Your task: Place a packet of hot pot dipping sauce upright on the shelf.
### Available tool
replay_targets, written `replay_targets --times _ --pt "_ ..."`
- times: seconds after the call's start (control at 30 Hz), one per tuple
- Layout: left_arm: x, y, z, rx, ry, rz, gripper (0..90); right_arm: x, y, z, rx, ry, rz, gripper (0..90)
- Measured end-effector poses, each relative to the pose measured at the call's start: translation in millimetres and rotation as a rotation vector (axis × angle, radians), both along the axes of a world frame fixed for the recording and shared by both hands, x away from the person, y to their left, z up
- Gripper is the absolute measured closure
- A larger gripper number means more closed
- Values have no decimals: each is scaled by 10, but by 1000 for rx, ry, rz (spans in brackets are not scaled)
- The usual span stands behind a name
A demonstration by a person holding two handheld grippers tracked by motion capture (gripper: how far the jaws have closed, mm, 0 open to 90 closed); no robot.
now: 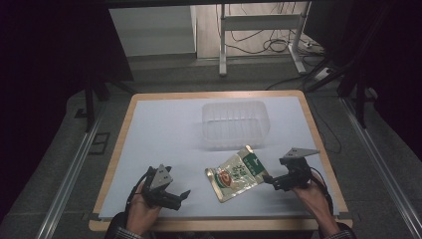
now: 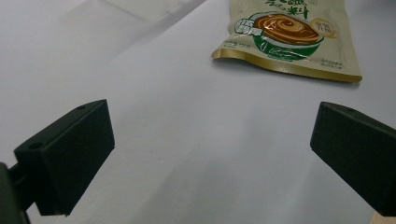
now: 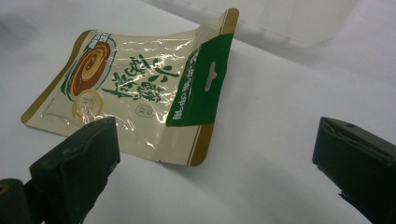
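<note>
My right gripper (image 1: 269, 181), jaws wide, sits just right of the food pouch (image 1: 237, 175) lying flat near the clear tub (image 1: 235, 124); my left gripper (image 1: 183, 195), also wide, rests near-left.

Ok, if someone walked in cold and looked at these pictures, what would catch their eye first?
Probably the glossy green and cream snack pouch, lying flat near the front of the white table, the only colourful thing there. Just behind it sits a clear plastic tub. The left gripper and the right gripper flank the pouch, both with jaws wide apart, neither touching it.
</note>
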State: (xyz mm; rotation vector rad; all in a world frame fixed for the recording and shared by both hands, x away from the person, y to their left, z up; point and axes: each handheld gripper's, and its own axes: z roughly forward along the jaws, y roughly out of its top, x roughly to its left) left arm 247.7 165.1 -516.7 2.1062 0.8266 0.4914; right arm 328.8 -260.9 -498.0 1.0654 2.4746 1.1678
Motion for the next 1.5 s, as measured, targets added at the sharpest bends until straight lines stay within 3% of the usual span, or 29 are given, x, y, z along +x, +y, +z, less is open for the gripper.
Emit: replay_targets --times 0.17,0.57,0.8,0.93,1.1,1.27,1.5 --pt "-2 -2 1 3 -2 0 0 20 85 13 -18 -18 -2 13" --pt "-2 -7 2 14 -4 -1 0 124 211 -18 -89 4 -5 42" --pt "-2 -11 0 21 -4 1 0 185 281 -14 -116 15 4 162" --pt "-2 -26 -9 31 -1 1 0 237 313 -39 -173 21 5 237" --pt "-2 -24 -7 28 -2 2 0 295 367 -30 -173 25 11 289" --pt "-3 -27 -7 34 -1 0 0 376 442 -66 -184 56 21 292" --pt "-3 -29 -8 35 0 0 0 441 556 -95 -188 82 54 431"
